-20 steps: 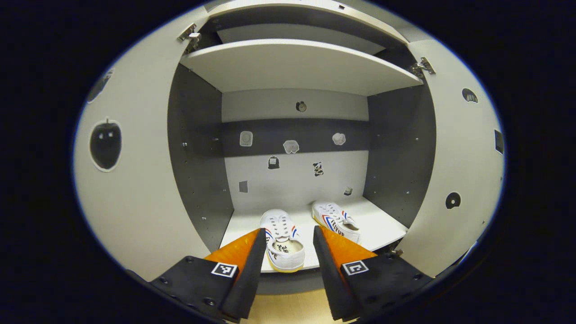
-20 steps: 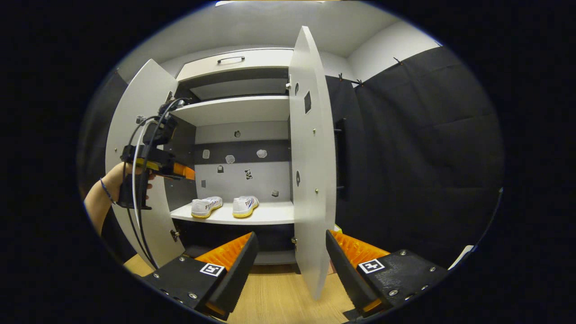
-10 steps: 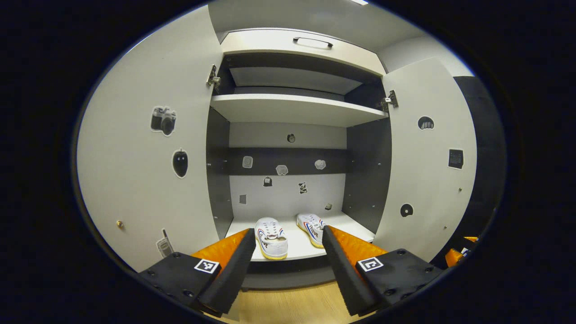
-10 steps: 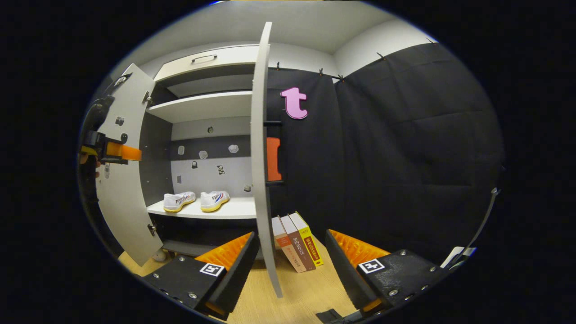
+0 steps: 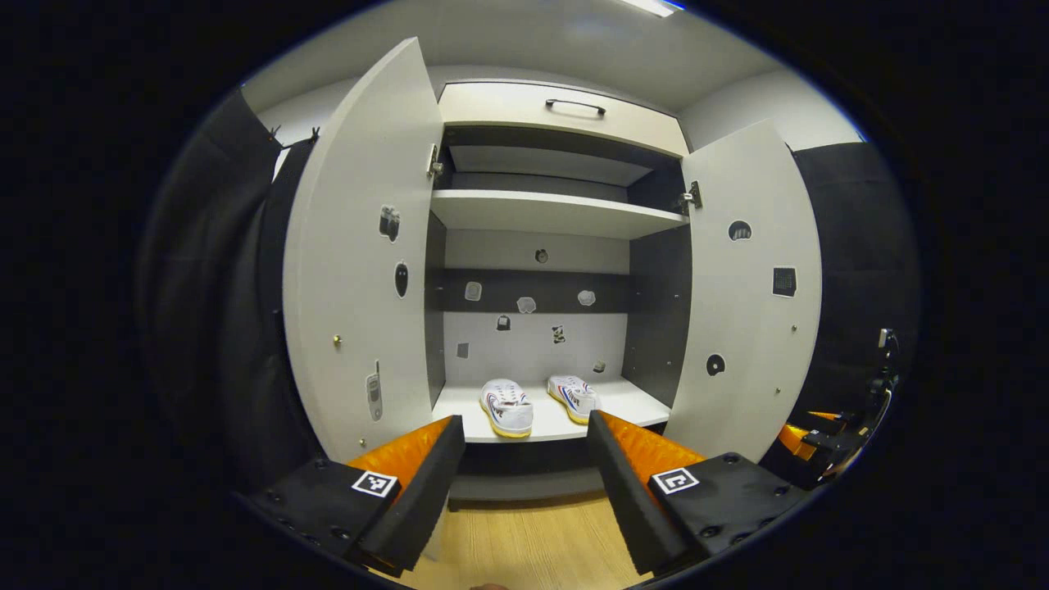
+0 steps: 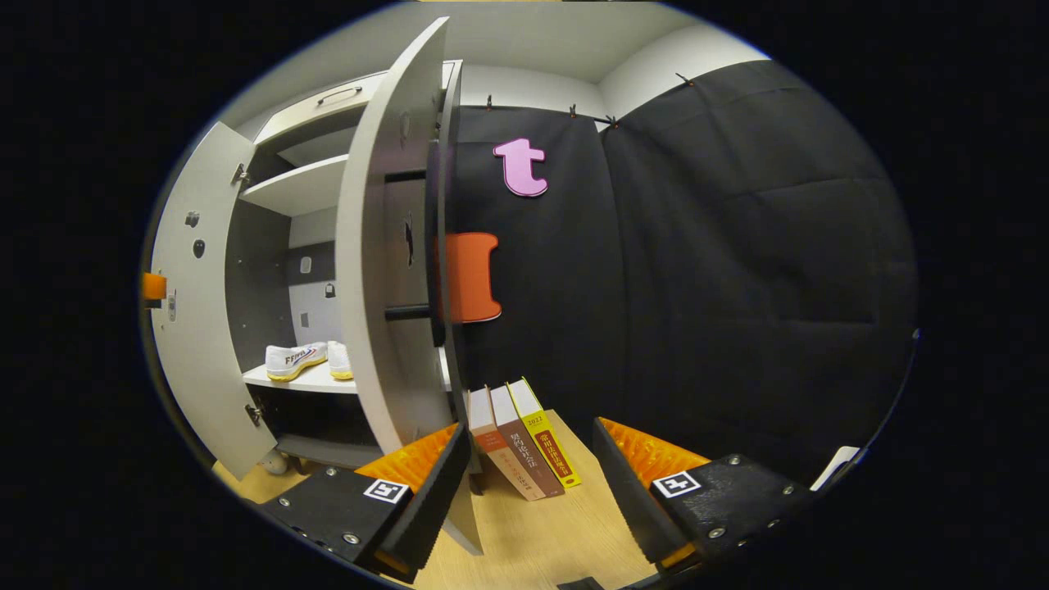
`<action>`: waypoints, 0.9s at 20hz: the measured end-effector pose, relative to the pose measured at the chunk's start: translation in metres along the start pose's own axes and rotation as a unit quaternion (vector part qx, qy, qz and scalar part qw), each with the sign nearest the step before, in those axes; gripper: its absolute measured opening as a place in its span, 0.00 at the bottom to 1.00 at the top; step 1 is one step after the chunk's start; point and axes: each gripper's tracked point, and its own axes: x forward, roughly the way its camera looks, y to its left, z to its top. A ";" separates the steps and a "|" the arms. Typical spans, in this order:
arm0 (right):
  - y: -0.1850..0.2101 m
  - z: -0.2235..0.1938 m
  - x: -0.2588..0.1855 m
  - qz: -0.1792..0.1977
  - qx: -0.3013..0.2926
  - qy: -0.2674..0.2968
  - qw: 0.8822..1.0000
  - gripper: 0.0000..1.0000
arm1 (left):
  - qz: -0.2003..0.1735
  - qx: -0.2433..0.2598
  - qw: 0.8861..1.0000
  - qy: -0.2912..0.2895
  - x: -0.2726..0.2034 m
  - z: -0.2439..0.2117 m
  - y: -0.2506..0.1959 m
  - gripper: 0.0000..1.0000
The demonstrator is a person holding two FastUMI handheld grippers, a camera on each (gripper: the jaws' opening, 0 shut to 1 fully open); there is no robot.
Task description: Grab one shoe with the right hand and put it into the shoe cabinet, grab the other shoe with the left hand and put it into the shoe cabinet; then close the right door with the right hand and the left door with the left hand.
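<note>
Holding two shoes (image 5: 537,400): shoe cabinet (image 5: 557,215) | doors open | both grippers' jaws apart, empty

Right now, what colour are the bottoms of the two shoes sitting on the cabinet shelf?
Yellow soles on white canvas shoes; clearest in the left gripper view.

We see three books (image 6: 524,438) leaning together on the wood floor (image 6: 565,533) at about six o'clock in the right gripper view, against the black cloth wall (image 6: 737,270). In the left gripper view, small stickers (image 5: 526,305) dot the back panel near the centre (their pictures are too small to tell), and a ceiling light (image 5: 651,6) glows at twelve o'clock.
</note>
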 end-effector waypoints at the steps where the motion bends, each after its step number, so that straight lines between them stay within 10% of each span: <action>1: 0.002 -0.001 0.007 0.006 -0.004 0.000 1.000 0.93 | 0.004 0.002 1.000 -0.004 -0.003 0.000 0.003 0.96; 18: 0.066 0.003 0.017 0.063 0.006 -0.008 0.998 0.89 | 0.062 -0.015 0.998 -0.006 -0.042 -0.016 0.046 0.95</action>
